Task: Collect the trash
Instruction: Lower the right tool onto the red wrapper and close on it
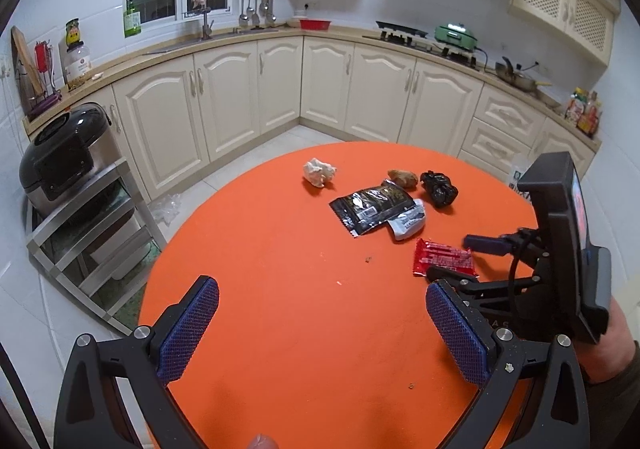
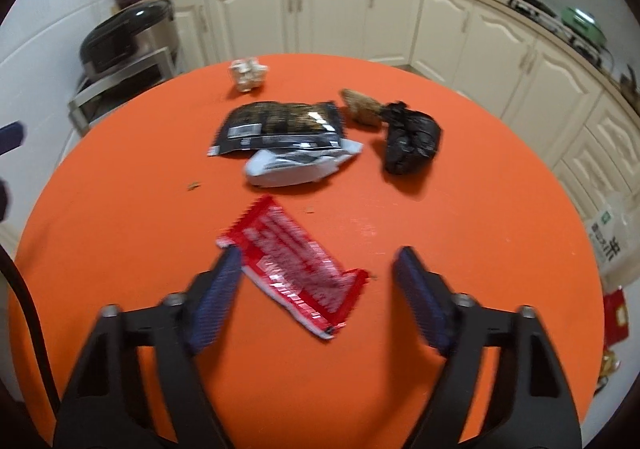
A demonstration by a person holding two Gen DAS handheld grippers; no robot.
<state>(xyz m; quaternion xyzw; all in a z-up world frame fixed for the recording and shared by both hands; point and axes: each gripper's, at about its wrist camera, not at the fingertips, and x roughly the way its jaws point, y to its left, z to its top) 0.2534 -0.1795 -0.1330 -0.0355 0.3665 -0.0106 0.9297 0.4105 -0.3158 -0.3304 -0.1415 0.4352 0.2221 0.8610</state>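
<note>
My right gripper (image 2: 316,289) stands released, jaws astride the red wrapper (image 2: 294,269) low in the frame on the orange table (image 2: 460,217); it looks light, thin and crinkly, so I would pinch its middle.

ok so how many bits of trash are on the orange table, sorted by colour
red: 1, wrapper
black: 2, snack packet, tied bag
white or silver: 2, crumpled tissue, packet
brown: 1, lump
total: 6
</note>
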